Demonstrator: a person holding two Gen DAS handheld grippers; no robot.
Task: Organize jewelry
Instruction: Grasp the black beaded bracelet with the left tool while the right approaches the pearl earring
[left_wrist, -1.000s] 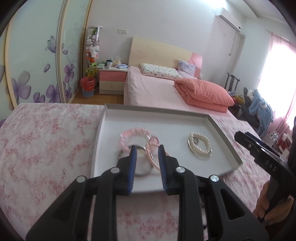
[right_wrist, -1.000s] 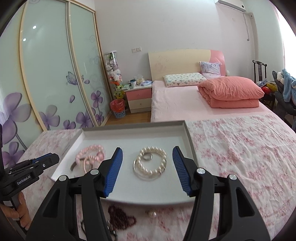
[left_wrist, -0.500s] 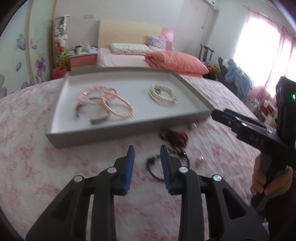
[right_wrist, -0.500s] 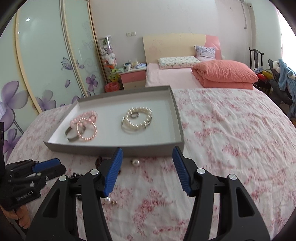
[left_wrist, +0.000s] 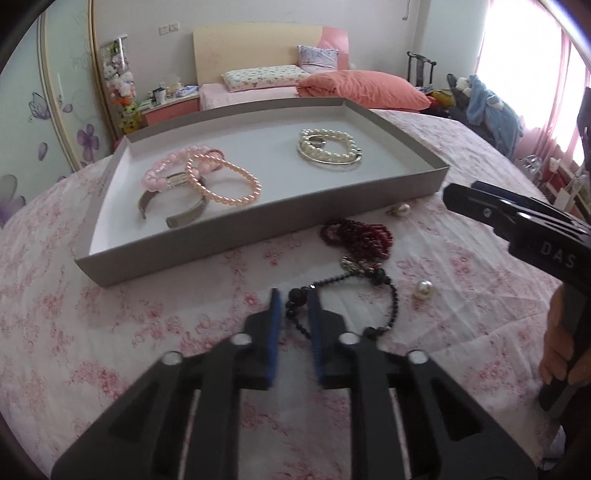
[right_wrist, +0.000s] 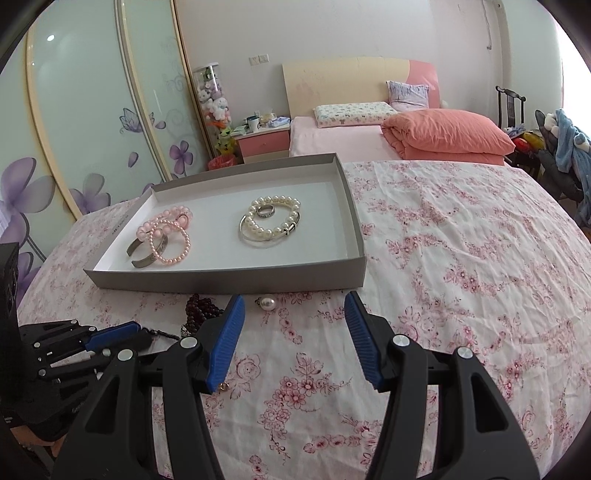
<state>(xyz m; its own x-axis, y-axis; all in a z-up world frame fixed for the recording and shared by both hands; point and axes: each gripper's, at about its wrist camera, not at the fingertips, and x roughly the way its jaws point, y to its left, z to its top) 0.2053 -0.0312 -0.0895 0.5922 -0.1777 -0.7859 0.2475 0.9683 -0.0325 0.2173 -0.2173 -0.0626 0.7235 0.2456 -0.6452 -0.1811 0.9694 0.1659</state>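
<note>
1. Partly done, by my reading: the shallow grey tray (left_wrist: 255, 236) on the floral bedspread (right_wrist: 461, 280) already holds two clusters. At the left are a pink bead bracelet (left_wrist: 221, 181), chunkier pale pink beads and a metal cuff (left_wrist: 173, 214). At the right lie a white pearl bracelet (right_wrist: 273, 218), a silver bangle and a ring.
2. Still loose on the bedspread, just near of the tray: a dark red bead strand (left_wrist: 358, 236), a black bead necklace (left_wrist: 369, 291) and two single pearl pieces (left_wrist: 424, 289).
3. The left gripper (left_wrist: 294, 310) is closing, its blue ribbed pads astride the black necklace's larger beads; the pads are not yet pressing on them.
4. The right gripper (right_wrist: 294, 317) stands half open and empty, over bare cloth near the tray's front wall.
5. Beads look hard, round and glossy; the strands are limp; the tray looks like matte card.
</note>
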